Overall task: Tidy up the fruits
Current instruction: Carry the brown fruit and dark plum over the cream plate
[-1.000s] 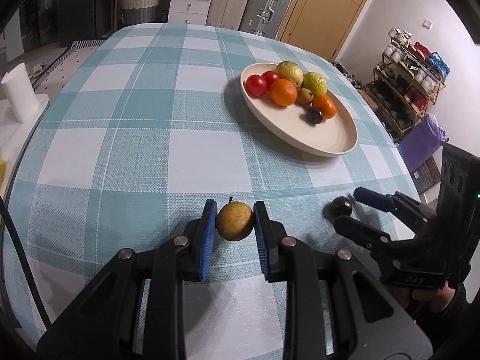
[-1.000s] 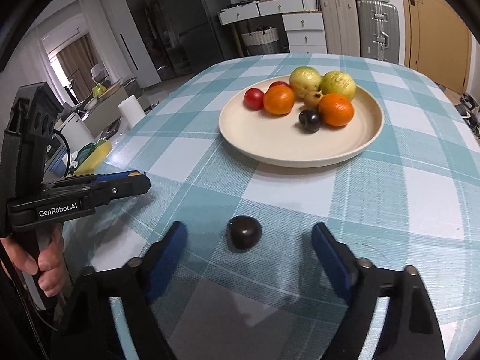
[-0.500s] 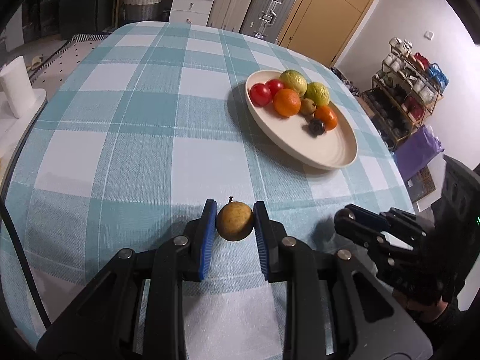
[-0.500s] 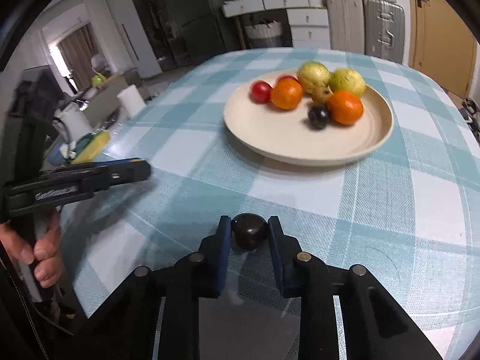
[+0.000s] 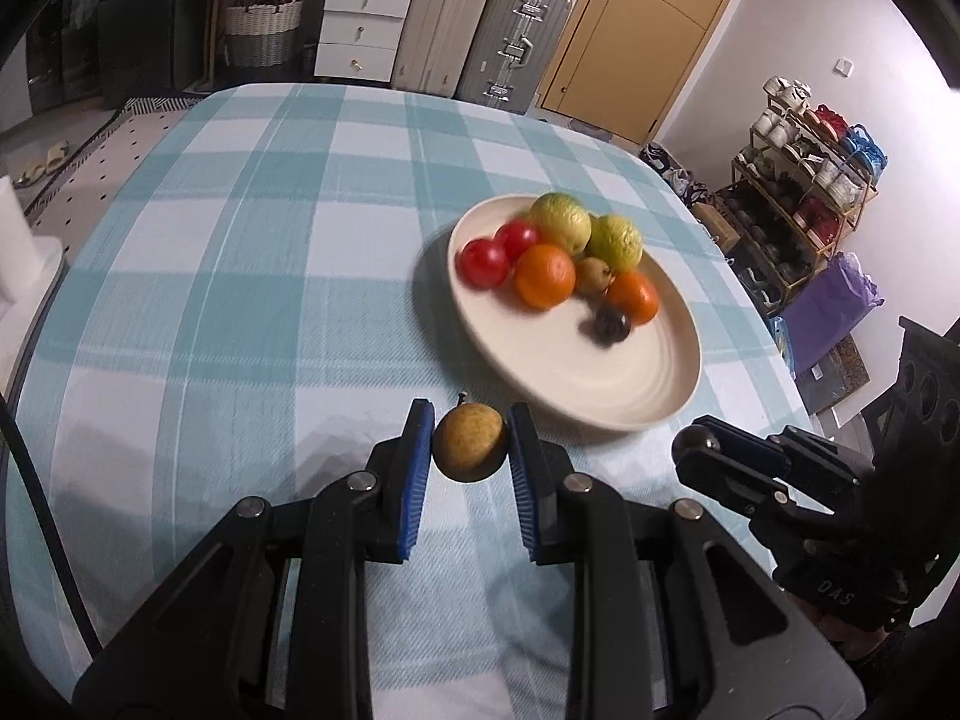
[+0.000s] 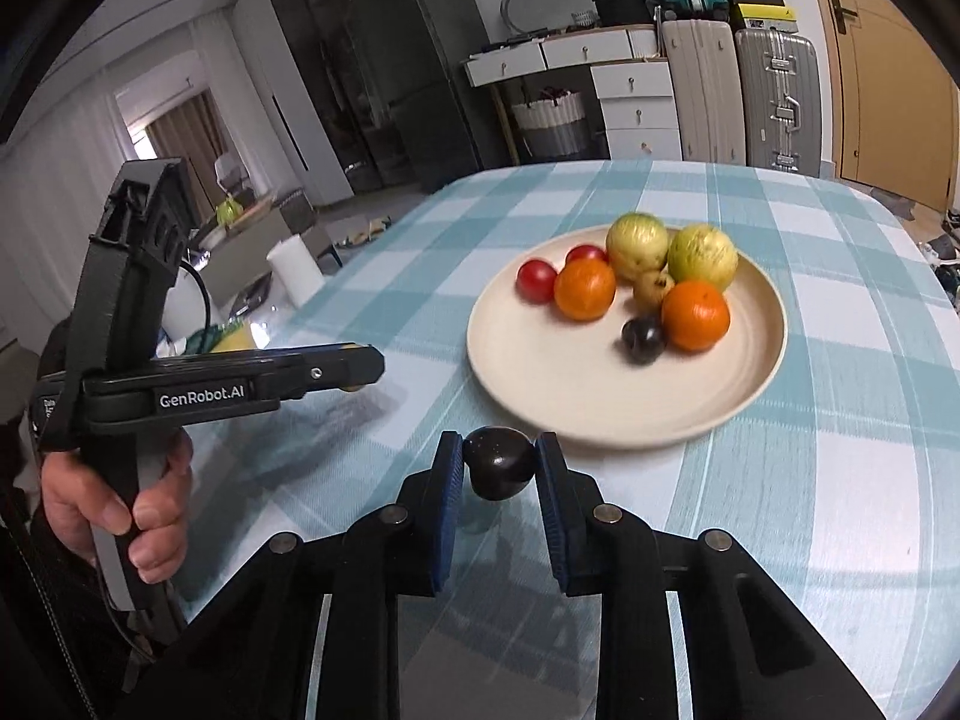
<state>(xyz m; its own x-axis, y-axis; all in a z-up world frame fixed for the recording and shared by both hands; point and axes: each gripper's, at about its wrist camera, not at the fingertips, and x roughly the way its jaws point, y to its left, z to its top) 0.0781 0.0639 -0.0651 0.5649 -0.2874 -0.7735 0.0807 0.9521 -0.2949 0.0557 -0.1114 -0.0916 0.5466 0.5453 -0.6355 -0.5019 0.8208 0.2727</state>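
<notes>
My left gripper (image 5: 470,447) is shut on a small round brown fruit (image 5: 470,443) with a short stem, held just above the checked tablecloth near the cream plate (image 5: 636,396). My right gripper (image 6: 499,471) is shut on a dark plum-like fruit (image 6: 499,461), lifted off the cloth in front of the plate (image 6: 540,372). The plate holds several fruits: two red ones, two oranges, two green-yellow ones, a small brown one and a dark one. The right gripper (image 5: 699,450) appears at the right of the left wrist view; the left gripper (image 6: 354,369) shows at the left of the right wrist view.
The blue-and-white checked tablecloth (image 5: 240,276) covers a rounded table. A person's hand (image 6: 114,504) grips the left tool. Suitcases (image 5: 480,30), white drawers and a basket stand beyond the far edge. A shelf of cups (image 5: 804,192) is at the right.
The right gripper closed on the dark fruit and lifted it off the cloth. The left gripper, holding the brown fruit, moved toward the plate.
</notes>
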